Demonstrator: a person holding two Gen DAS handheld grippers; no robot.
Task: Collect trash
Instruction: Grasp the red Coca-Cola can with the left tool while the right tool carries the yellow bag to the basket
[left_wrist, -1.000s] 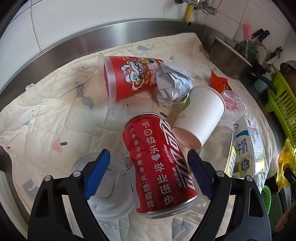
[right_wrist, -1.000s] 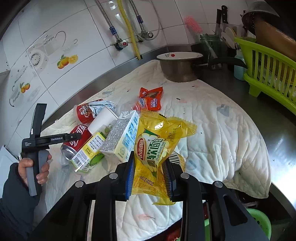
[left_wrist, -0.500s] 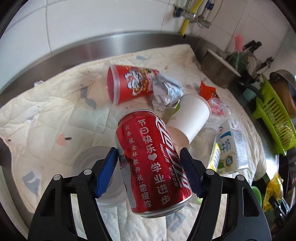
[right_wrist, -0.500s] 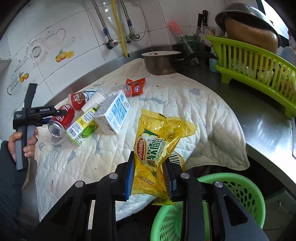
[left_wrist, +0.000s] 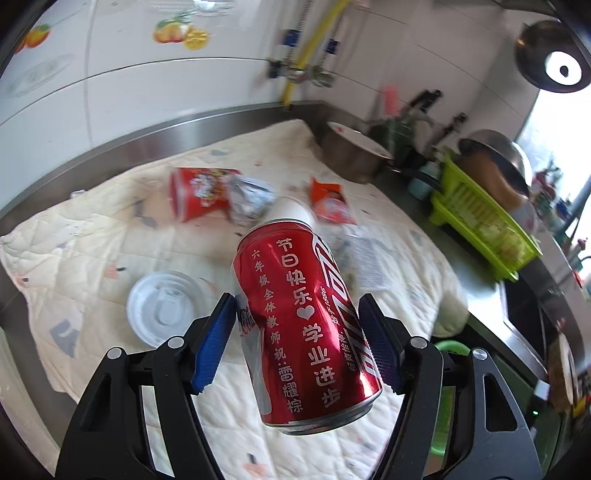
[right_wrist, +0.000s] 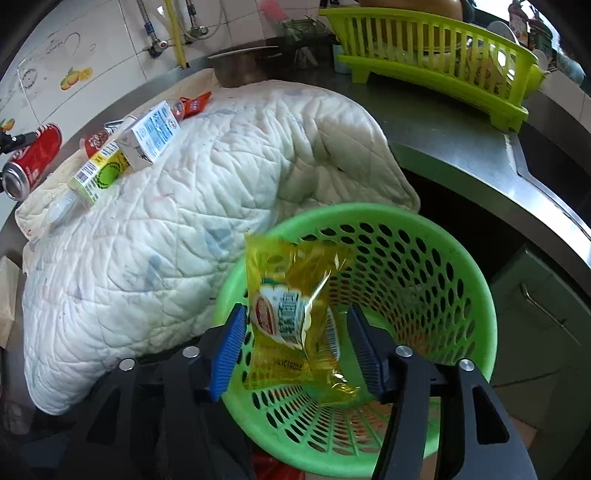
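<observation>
My left gripper (left_wrist: 297, 339) is shut on a red cola can (left_wrist: 304, 328) and holds it in the air above the quilted cloth (left_wrist: 110, 236). The can also shows in the right wrist view (right_wrist: 31, 162). My right gripper (right_wrist: 297, 350) is open over the green perforated basket (right_wrist: 424, 280). A yellow snack wrapper (right_wrist: 291, 314) hangs loose between its spread fingers, over the basket's mouth. On the cloth lie a red cup (left_wrist: 195, 192), crumpled foil (left_wrist: 247, 199), a white lid (left_wrist: 166, 306), a red packet (left_wrist: 330, 203) and milk cartons (right_wrist: 151, 133).
A steel pot (left_wrist: 351, 151) stands at the back of the counter. A green dish rack (right_wrist: 436, 55) sits to the right on the steel counter (right_wrist: 461, 147). Tiled wall and pipes (left_wrist: 306, 48) are behind. The basket stands below the counter's front edge.
My left gripper lifted the can off the cloth and raised it. My right gripper carried the yellow wrapper from over the cloth to above the basket and opened, letting it go.
</observation>
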